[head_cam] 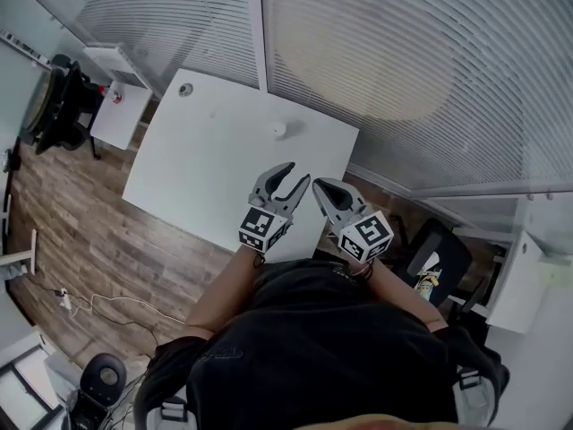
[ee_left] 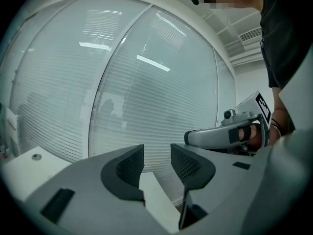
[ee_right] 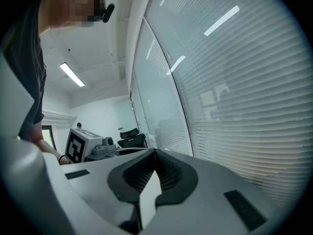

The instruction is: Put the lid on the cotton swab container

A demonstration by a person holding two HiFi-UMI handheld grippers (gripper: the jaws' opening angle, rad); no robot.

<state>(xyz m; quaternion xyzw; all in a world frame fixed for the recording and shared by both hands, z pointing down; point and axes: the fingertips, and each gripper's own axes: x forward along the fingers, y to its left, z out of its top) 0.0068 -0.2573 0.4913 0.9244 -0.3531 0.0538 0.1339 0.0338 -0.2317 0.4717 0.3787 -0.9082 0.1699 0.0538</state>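
A small white round object [head_cam: 279, 129], which may be the cotton swab container, stands on the far part of the white table [head_cam: 206, 173]. It is too small to tell whether a lid is on it. My left gripper [head_cam: 297, 172] [ee_left: 157, 153] hangs over the table's near edge, its jaws apart with nothing between them. Beside it my right gripper [head_cam: 315, 185] [ee_right: 155, 153] is shut and empty. Both gripper views look up at window blinds, not at the table. The right gripper [ee_left: 188, 137] also shows in the left gripper view.
A round grommet [head_cam: 185, 89] sits in the table's far left corner. Slatted blinds [head_cam: 403, 52] run behind the table. A white cabinet [head_cam: 121, 106] and a black chair [head_cam: 58, 106] stand at left, another black chair [head_cam: 440, 251] at right.
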